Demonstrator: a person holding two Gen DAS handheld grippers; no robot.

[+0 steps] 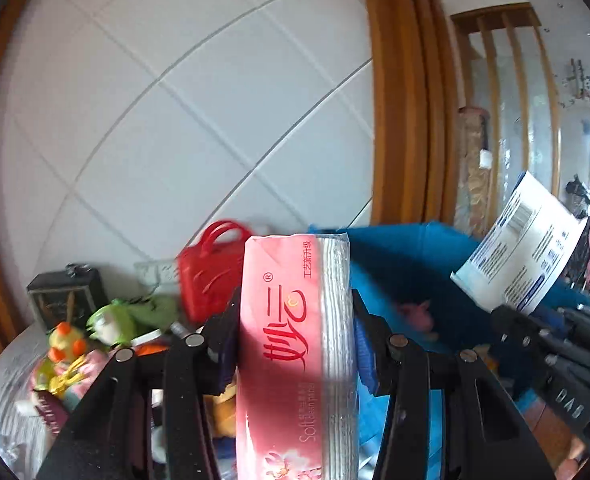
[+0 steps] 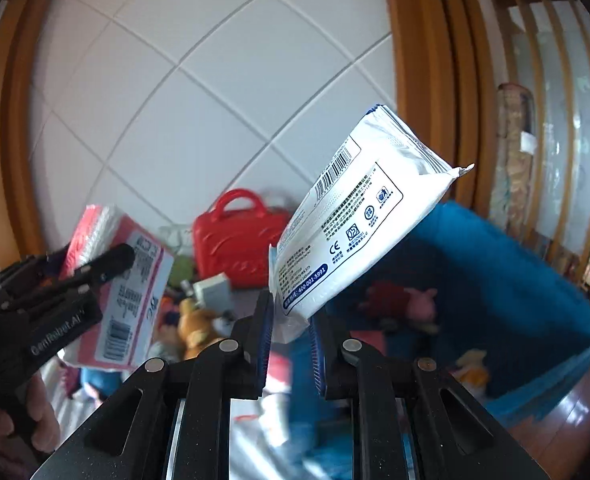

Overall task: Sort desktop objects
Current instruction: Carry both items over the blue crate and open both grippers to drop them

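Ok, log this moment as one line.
left gripper: shut on pink tissue pack | right gripper: shut on white packet | blue bin: ahead

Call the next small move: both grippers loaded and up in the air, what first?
Probably carry the right gripper rightward over the blue bin and release there. It holds the white packet by one corner only, so the packet hangs tilted. The bin is open and close beside it, already holding toys. The left gripper clamps the pink tissue pack squarely and can wait.
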